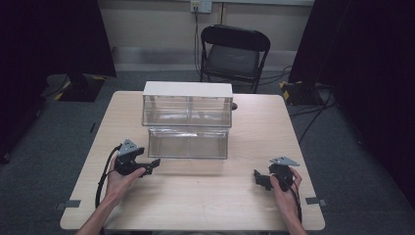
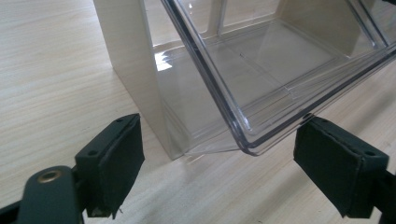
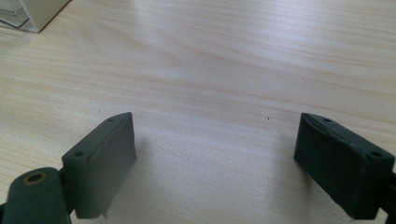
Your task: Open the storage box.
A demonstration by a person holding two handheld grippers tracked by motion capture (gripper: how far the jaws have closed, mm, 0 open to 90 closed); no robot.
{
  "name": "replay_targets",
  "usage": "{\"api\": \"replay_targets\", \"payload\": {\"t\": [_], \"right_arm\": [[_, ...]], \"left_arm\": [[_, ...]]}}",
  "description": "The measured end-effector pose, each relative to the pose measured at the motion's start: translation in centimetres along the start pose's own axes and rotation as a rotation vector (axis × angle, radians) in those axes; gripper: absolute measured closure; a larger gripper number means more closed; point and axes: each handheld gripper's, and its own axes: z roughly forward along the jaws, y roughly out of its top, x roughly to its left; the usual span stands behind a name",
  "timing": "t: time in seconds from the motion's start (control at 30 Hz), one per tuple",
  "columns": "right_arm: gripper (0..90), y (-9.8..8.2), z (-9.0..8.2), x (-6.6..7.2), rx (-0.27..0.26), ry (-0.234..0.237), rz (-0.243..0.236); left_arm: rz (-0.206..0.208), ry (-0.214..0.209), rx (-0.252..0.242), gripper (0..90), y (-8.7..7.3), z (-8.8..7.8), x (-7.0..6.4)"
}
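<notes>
A clear plastic two-tier bin organiser with a cream frame stands mid-table; both tiers look empty. Its lower drawer is tilted out toward me. My left gripper rests on the table just left of that drawer's front corner, open, nothing between the jaws. In the left gripper view the drawer's clear corner and the cream side wall sit close ahead of the pads. My right gripper lies open at the front right, over bare wood. The organiser's corner appears far off in the right gripper view.
The light wooden table has free room in front of the organiser and between the two hands. A black folding chair stands behind the table. Dark curtains hang at both sides, and cables run on the grey floor.
</notes>
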Motion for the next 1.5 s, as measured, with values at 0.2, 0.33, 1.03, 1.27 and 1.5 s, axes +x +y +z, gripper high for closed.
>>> {"api": "replay_targets", "payload": {"t": [0.2,0.33,1.03,1.27,1.5], "right_arm": [[11.8,0.0,0.0,0.0,0.0,0.0,0.0],[11.8,0.0,0.0,0.0,0.001,-0.001,-0.002],[11.8,0.0,0.0,0.0,0.001,-0.001,-0.002],[11.8,0.0,0.0,0.0,0.001,-0.001,-0.002],[11.7,0.0,0.0,0.0,0.0,-0.001,-0.001]], "left_arm": [[0.011,-0.015,-0.014,16.5,0.0,0.0,-0.3],[0.01,-0.027,-0.019,15.8,0.0,0.0,-0.3],[0.012,-0.034,-0.024,15.7,0.2,0.0,-0.6],[-0.012,-0.037,-0.049,16.0,0.3,-0.2,-0.3],[0.03,-0.048,-0.011,16.1,0.2,0.4,-1.1]]}}
